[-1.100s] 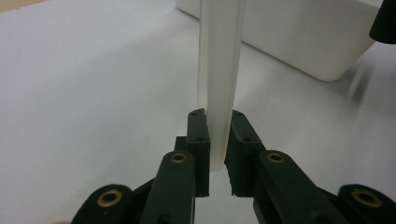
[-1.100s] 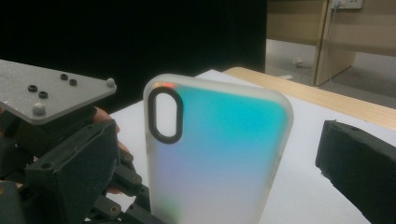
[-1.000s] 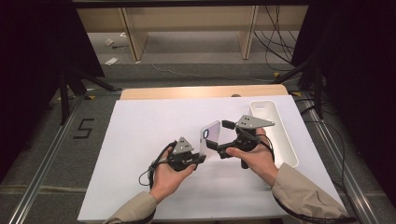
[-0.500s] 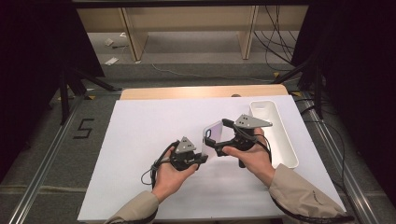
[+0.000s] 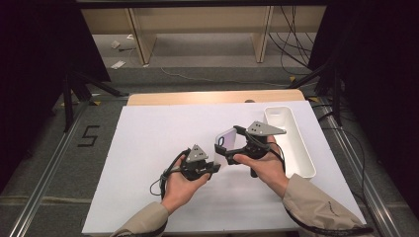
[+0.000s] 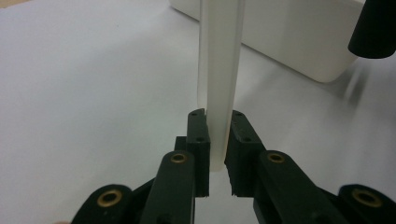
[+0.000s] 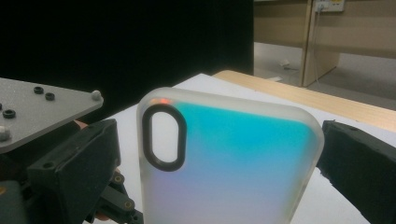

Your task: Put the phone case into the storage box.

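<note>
Jaws of your left gripper [image 6: 217, 140] pinch the bottom edge of the phone case [image 6: 219, 70], pads pressed on both faces, the case standing edge-on straight up toward 12 o'clock in the left gripper view. Your right gripper [image 5: 225, 145] has the same case [image 7: 224, 158] between its jaws; one jaw sits just off the case's side at 3 o'clock in the right gripper view, so you can't tell whether that grip is tight. The case is frosted, tinted blue to pink, with an oval camera cutout [image 7: 164, 137] at 10 o'clock. It's off the white table [image 5: 148, 148], between your hands. White tray [image 5: 296, 148] lies at 3 o'clock of the case.
</note>
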Tool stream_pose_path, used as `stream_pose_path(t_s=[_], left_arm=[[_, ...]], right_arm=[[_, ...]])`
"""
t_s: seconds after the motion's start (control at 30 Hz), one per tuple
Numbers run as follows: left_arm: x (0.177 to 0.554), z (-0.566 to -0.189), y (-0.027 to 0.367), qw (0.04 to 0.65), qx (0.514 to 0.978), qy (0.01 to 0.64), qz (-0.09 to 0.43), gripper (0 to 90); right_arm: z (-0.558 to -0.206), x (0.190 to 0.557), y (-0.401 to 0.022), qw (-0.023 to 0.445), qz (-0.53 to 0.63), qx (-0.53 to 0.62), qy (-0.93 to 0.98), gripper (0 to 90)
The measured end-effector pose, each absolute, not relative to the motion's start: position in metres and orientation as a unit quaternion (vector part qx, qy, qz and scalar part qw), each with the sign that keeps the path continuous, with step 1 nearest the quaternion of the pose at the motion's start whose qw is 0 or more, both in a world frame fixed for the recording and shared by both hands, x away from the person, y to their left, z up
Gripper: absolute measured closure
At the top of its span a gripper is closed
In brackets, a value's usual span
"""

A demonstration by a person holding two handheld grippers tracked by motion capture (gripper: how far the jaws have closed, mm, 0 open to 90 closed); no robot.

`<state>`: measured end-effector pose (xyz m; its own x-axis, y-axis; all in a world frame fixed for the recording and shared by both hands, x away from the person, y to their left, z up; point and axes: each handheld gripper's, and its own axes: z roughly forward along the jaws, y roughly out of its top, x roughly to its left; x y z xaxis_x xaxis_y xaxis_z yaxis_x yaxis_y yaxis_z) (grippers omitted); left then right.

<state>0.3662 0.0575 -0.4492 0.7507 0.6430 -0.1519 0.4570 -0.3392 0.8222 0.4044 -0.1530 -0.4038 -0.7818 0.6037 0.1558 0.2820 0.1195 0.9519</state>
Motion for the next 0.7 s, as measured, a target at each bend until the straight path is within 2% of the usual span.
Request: stream_pose_path(t_s=[0.7], left_arm=[[0.3653,-0.4504,0.056,0.462,0.813,0.34,0.101,80.6]], right_arm=[[-0.4067,0.4047,-0.1504,0.139,0.587,0.313,0.734,7.5]])
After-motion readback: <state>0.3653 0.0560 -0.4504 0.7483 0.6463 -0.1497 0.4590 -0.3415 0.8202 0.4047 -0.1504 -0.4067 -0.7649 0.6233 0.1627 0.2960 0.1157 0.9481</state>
